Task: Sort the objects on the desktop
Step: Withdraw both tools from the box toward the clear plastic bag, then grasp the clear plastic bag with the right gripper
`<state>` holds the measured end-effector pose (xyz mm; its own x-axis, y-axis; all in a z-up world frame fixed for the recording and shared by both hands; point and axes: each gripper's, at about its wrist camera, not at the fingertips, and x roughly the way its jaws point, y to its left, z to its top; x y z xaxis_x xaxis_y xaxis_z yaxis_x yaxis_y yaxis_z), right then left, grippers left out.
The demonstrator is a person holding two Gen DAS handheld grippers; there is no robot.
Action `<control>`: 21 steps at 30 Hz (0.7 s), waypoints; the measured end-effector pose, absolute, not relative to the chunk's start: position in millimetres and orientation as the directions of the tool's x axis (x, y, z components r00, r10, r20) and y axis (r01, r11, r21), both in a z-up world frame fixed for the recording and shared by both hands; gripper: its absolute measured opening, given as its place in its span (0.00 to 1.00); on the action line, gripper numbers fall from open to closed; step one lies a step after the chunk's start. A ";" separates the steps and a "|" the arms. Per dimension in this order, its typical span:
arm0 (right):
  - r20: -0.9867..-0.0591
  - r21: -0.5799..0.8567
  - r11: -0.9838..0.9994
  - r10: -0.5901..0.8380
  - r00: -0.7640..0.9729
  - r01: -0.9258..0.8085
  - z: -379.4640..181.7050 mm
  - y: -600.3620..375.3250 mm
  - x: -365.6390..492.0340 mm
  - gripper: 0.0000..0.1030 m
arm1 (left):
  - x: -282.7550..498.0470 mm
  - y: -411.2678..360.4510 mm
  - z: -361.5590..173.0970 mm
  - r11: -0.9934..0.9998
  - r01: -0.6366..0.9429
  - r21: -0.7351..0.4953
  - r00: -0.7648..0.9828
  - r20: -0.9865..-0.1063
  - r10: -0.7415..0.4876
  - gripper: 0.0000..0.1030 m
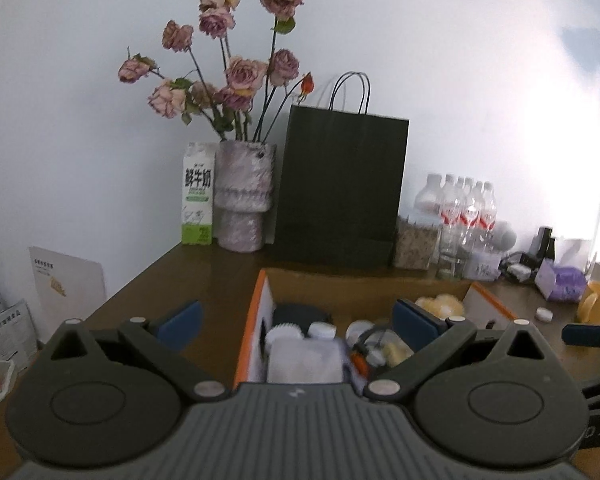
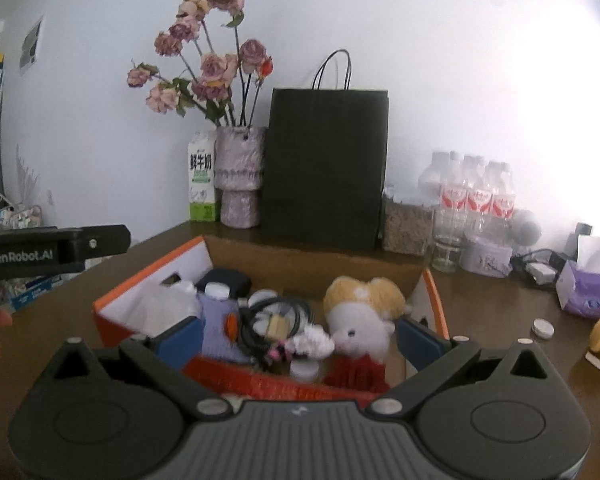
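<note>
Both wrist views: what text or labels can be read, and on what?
"鲜牛奶": milk carton.
"GenRobot.AI": side of the left gripper's body.
Red labels on the water bottles: too blurred to read.
White sheet left of the desk: print too small to read.
Small print lower on the carton: unreadable.

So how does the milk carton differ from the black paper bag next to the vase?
The milk carton is white and green with printed characters; the black paper bag is plain. The carton is narrow and shorter; the bag is wide and taller, with twin handles. The carton stands left of the vase, the bag right. Both stand upright against the wall.
</note>
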<state>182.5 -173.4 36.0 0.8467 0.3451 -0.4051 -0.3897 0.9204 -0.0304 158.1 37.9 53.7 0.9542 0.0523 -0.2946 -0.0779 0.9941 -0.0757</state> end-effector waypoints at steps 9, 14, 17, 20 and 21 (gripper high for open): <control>-0.505 -0.065 0.902 0.339 0.793 -0.427 0.3 -162.5 161.9 1.00 | 138.3 57.1 16.0 0.993 -0.109 -0.033 0.911 -0.403 0.087 1.00; -0.550 -0.045 0.900 0.340 0.763 -0.434 -16.3 -154.9 164.0 1.00 | 134.6 64.8 -2.2 0.992 -0.129 -0.016 0.885 -0.454 0.108 1.00; -0.559 -0.028 0.904 0.340 0.757 -0.426 -20.0 -151.4 169.7 0.99 | 132.5 68.7 -7.6 0.991 -0.129 -0.029 0.880 -0.464 0.101 1.00; -0.569 -0.009 0.907 0.342 0.748 -0.422 -22.4 -148.3 175.9 0.96 | 133.8 69.1 -11.7 0.992 -0.125 -0.028 0.876 -0.473 0.097 1.00; -0.571 -0.003 0.908 0.342 0.746 -0.419 -23.0 -147.8 177.6 0.95 | 134.7 69.0 -13.0 0.992 -0.123 -0.029 0.874 -0.477 0.094 1.00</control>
<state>177.6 -147.8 -23.0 0.7462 0.3420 -0.5712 -0.4187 0.9081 -0.0032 134.7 69.0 -13.0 0.8740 0.0942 -0.4767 -0.1228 0.9920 -0.0292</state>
